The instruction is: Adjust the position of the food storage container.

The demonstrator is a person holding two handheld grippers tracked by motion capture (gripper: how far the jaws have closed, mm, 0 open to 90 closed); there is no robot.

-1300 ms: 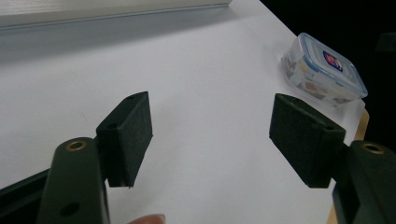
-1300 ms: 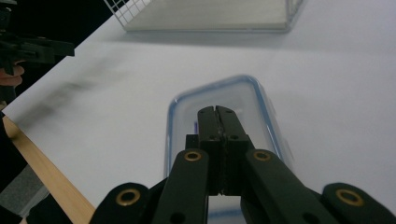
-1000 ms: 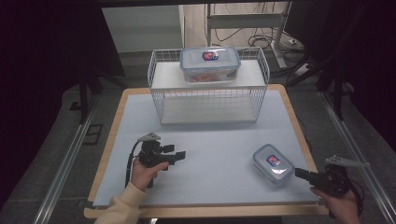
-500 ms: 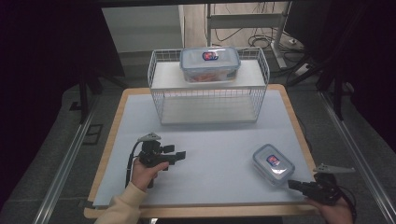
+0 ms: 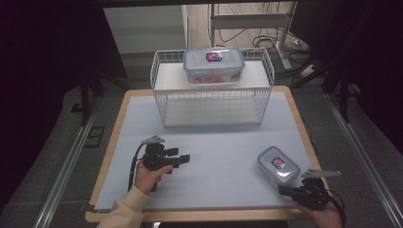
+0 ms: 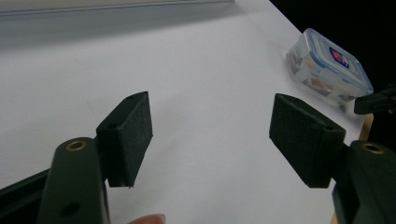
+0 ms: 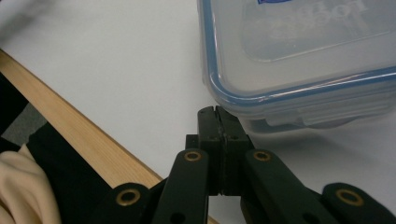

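Here the tabletop (image 5: 209,142) is the largest thing, a white sheet on a wooden board. At its far edge stands a white wire basket rack (image 5: 212,90), and on the rack's top shelf rests a clear food container with a blue-rimmed lid (image 5: 214,65). A smaller container of the same kind (image 5: 278,165) lies flat on the tabletop near the right front corner. The left hand-held gripper (image 5: 184,158) hovers over the left front part of the sheet, held in a hand (image 5: 148,175) with a cream sleeve; its jaws stand wide apart with nothing between them. The right hand-held gripper (image 5: 281,190) sits at the front right edge, its jaws pressed together and empty, their tips just beside the smaller container's near side; whether they touch it I cannot tell.
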